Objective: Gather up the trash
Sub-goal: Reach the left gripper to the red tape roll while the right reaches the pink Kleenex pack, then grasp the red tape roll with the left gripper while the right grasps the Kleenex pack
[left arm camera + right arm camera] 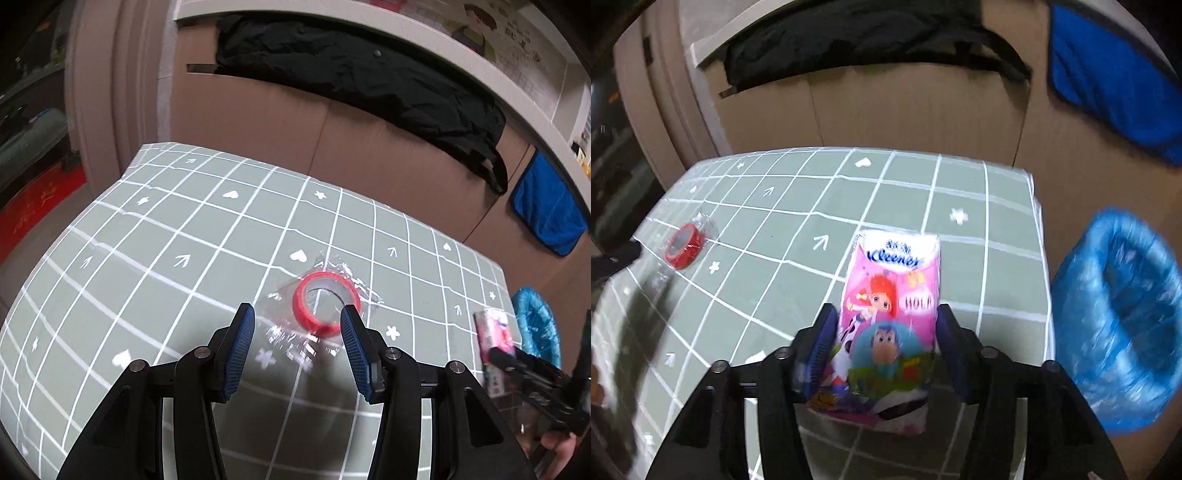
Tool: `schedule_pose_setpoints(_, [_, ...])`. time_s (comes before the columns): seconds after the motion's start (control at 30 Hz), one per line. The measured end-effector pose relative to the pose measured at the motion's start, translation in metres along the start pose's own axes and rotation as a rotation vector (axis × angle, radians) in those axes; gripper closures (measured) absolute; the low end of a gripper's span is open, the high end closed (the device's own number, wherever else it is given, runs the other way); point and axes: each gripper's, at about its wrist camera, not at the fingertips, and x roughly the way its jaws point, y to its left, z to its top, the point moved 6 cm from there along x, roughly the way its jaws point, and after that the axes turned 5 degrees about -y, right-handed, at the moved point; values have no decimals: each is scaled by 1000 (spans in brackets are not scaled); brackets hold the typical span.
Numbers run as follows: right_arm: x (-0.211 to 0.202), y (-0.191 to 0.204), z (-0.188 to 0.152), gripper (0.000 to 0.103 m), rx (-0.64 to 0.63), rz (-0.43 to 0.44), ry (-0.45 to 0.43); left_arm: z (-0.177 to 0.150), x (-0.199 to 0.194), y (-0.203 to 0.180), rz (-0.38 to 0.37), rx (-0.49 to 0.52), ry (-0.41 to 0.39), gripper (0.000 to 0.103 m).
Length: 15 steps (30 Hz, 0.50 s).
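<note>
My left gripper (297,314) is open above the table, its blue-padded fingers either side of crumpled clear plastic wrap (291,341) and a red tape roll (325,304) lying on it. The roll also shows in the right wrist view (683,245) at the far left. My right gripper (886,317) is shut on a pink Kleenex tissue pack (894,295) with cartoon figures, held above the table near its right edge. The pack shows in the left wrist view (493,332) too. A bin lined with a blue bag (1119,314) stands beside the table on the right.
The table has a grey-green cloth with a white grid (184,229). Behind it is a brown cabinet wall with a black garment (369,81) and a blue cloth (546,210) hanging over it. A red mat (37,203) lies on the floor at left.
</note>
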Motion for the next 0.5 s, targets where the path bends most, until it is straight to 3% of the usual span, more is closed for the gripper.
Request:
schedule_pose_setpoints(0.1, [-12, -10, -1, 59, 87, 110, -39, 5, 17, -6, -9, 26, 19, 54])
schedule_pose_setpoints(0.17, [-22, -12, 0, 59, 95, 132, -63, 6, 29, -9, -23, 40, 36, 54])
schedule_pose_setpoints(0.33, [-46, -15, 4, 59, 63, 132, -130, 4, 47, -18, -4, 126, -2, 53])
schedule_pose_setpoints(0.5, [-56, -14, 11, 59, 21, 115, -162, 6, 51, -14, -14, 93, -16, 53])
